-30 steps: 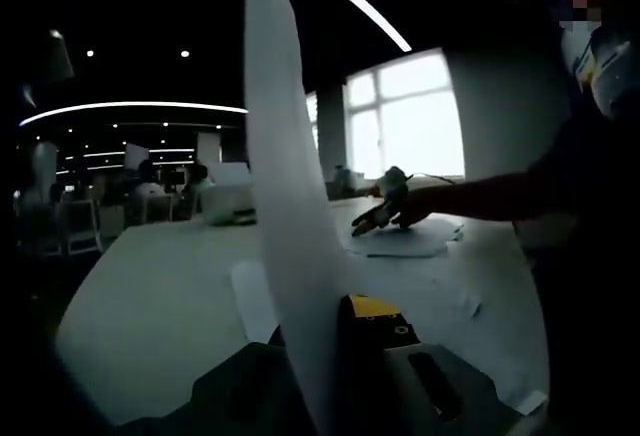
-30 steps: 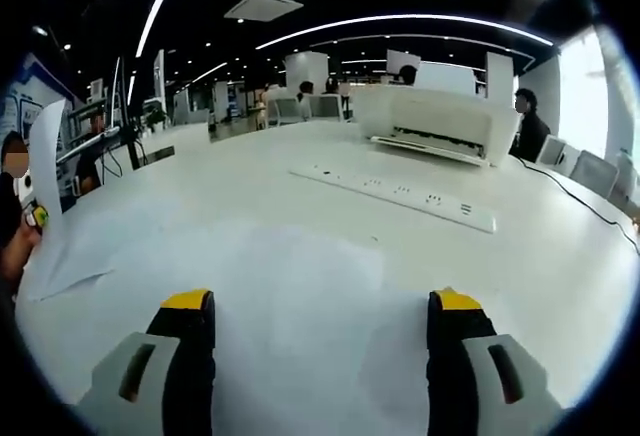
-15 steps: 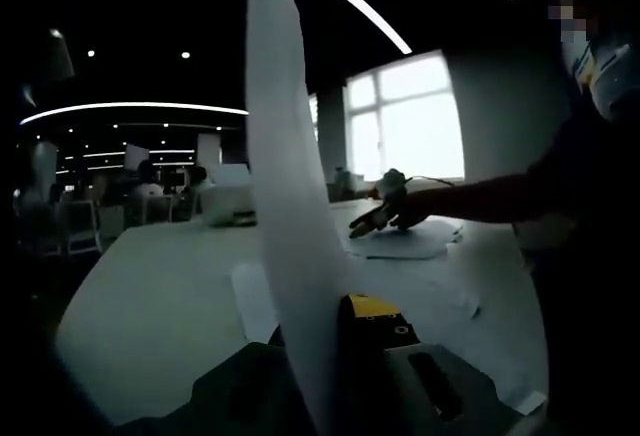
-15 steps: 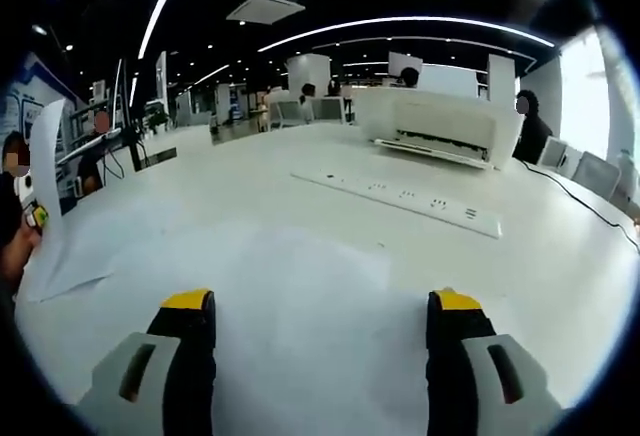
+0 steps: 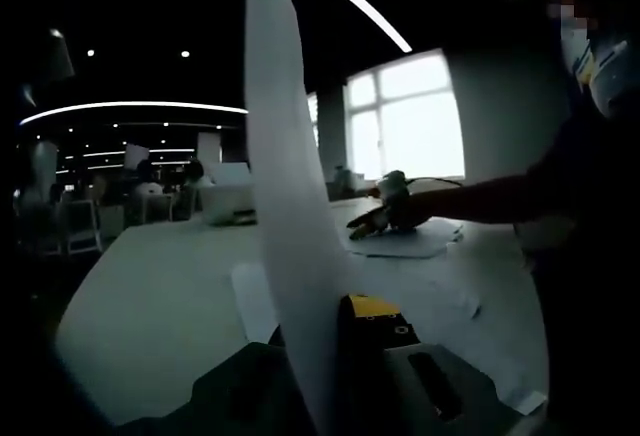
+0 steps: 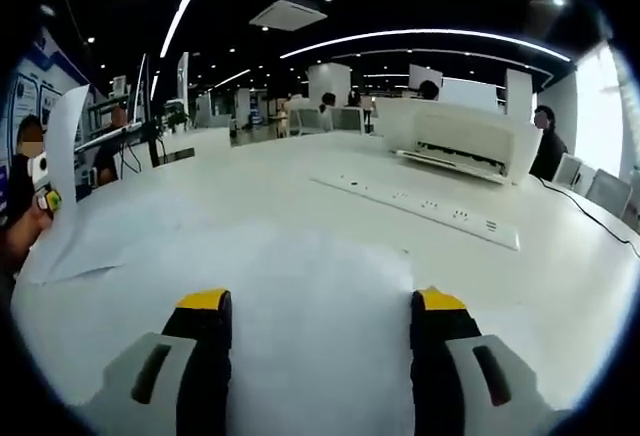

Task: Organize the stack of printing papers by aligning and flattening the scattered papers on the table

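White sheet [image 5: 285, 206]: 1 paper stands upright on edge, pinched at its bottom in the left tongs [image 5: 335, 341].
Left tongs: closed on that sheet; yellow tip just beside the paper.
Right tongs [image 6: 318, 306]: jaws spread apart, nothing between them, low above a flat paper [image 6: 310, 296].
Loose papers [image 5: 405, 241]: scattered flat on the white counter [image 5: 150, 276], under the far tongs.
Printer [image 6: 465, 141]: far side of counter.
Power strip [image 6: 420, 211]: in front of printer.
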{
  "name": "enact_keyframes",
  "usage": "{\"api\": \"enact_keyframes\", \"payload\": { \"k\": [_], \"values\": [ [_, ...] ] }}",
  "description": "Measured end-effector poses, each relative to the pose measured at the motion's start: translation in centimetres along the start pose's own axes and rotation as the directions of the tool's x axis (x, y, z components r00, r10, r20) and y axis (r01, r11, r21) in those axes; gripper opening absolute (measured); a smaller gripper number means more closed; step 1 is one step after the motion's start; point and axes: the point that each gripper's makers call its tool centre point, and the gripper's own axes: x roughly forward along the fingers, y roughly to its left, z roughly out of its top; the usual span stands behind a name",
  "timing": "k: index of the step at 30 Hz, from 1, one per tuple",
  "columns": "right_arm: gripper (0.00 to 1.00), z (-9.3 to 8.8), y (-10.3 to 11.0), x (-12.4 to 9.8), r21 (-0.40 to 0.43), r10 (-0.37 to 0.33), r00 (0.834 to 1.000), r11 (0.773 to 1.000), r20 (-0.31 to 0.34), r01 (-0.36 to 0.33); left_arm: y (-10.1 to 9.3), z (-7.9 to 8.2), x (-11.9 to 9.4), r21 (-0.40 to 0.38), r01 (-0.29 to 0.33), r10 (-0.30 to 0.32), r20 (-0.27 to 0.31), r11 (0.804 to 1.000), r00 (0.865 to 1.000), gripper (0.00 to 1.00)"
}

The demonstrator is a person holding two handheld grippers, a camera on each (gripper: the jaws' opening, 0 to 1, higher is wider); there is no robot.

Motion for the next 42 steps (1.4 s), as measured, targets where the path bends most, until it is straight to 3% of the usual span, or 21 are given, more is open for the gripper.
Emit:
{"api": "enact_keyframes", "payload": {
  "k": [2, 8, 12, 16, 22, 32, 42],
  "values": [
    [0.64, 0.1, -0.6, 0.2, 0.002, 0.002, 1.000, 1.000, 0.001, -0.002, 0.0, 0.0, 0.0, 0.001, 0.002, -0.002, -0.001, 1.000, 1.000, 0.06],
    [0.38, -0.4, 0.7, 0.8, -0.008, 0.041, 0.999, 0.999, -0.012, -0.041, 0.0, -0.1, 0.0, 0.001, 0.002, -0.002, -0.001, 1.000, 1.000, 0.06],
    [0.30, -0.6, 0.4, 1.1, -0.018, 0.029, 0.999, 0.999, -0.026, -0.029, 0.0, -0.1, 0.0, 0.003, 0.000, 0.000, -0.003, 1.000, 1.000, 0.06],
    [0.14, -0.8, 0.6, 1.0, -0.058, 0.032, 0.999, 0.998, -0.041, -0.035, 0.0, 0.0, 0.0, 0.003, -0.001, 0.001, 0.001, 1.000, 1.000, 0.06],
    [0.10, 0.6, 1.1, 0.0, -0.073, 0.006, 1.000, 0.997, -0.009, -0.006, -0.1, 0.0, -0.1, 0.006, 0.003, -0.003, 0.003, 1.000, 1.000, 0.06],
    [0.09, 6.1, 2.9, -3.4, -0.126, -0.022, 0.987, 0.991, 0.161, 0.043, -0.3, 0.0, -0.1, 0.013, 0.010, -0.011, 0.005, 1.000, 1.000, 0.06],
    [0.09, 9.8, 4.1, -6.9, -0.150, -0.035, 0.971, 0.986, 0.237, 0.072, -0.4, 0.0, 0.0, 0.016, 0.016, -0.016, 0.004, 1.000, 1.000, 0.06]
  ]
}}
